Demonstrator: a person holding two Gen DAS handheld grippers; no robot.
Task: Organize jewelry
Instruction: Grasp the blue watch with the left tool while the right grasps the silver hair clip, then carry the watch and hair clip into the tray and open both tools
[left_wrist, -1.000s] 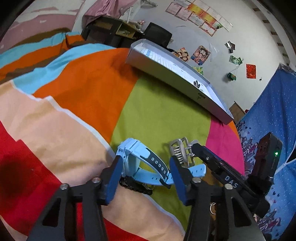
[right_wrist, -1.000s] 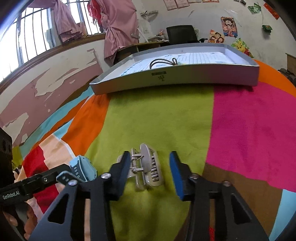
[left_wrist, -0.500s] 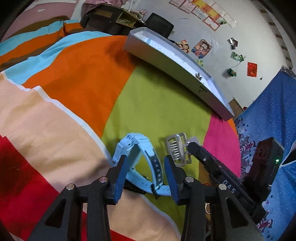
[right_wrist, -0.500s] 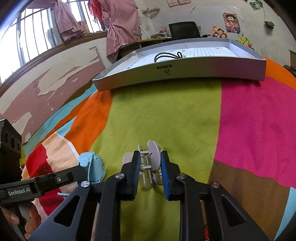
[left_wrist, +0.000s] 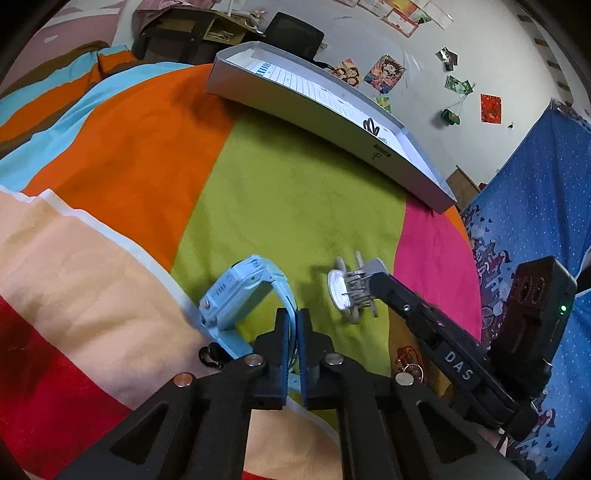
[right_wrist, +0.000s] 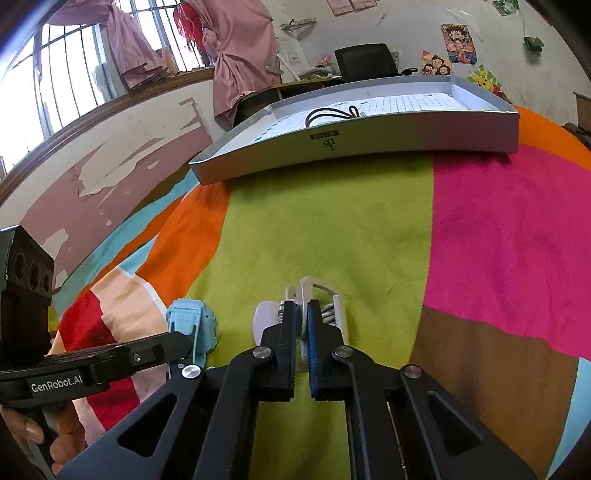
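A light blue watch (left_wrist: 236, 291) lies on the striped blanket; my left gripper (left_wrist: 293, 325) is shut on its strap. The watch also shows in the right wrist view (right_wrist: 192, 325). A silver hair claw clip (right_wrist: 325, 306) sits on the green stripe; my right gripper (right_wrist: 302, 325) is shut on it. The clip also shows in the left wrist view (left_wrist: 349, 291), held at the tip of the right gripper. A grey shallow box (right_wrist: 369, 144) stands at the far side of the blanket, with a black cord (right_wrist: 330, 114) lying in it.
A small black item (left_wrist: 210, 356) lies under the watch strap. A thin ring-like piece (left_wrist: 412, 369) lies near the right gripper's body. A desk and black chair (right_wrist: 365, 62) stand behind the box. A blue cloth (left_wrist: 535, 221) hangs at the right.
Both grippers have closed: the left onto the watch strap, the right onto the hair clip. The clip has turned on edge and both items have shifted slightly.
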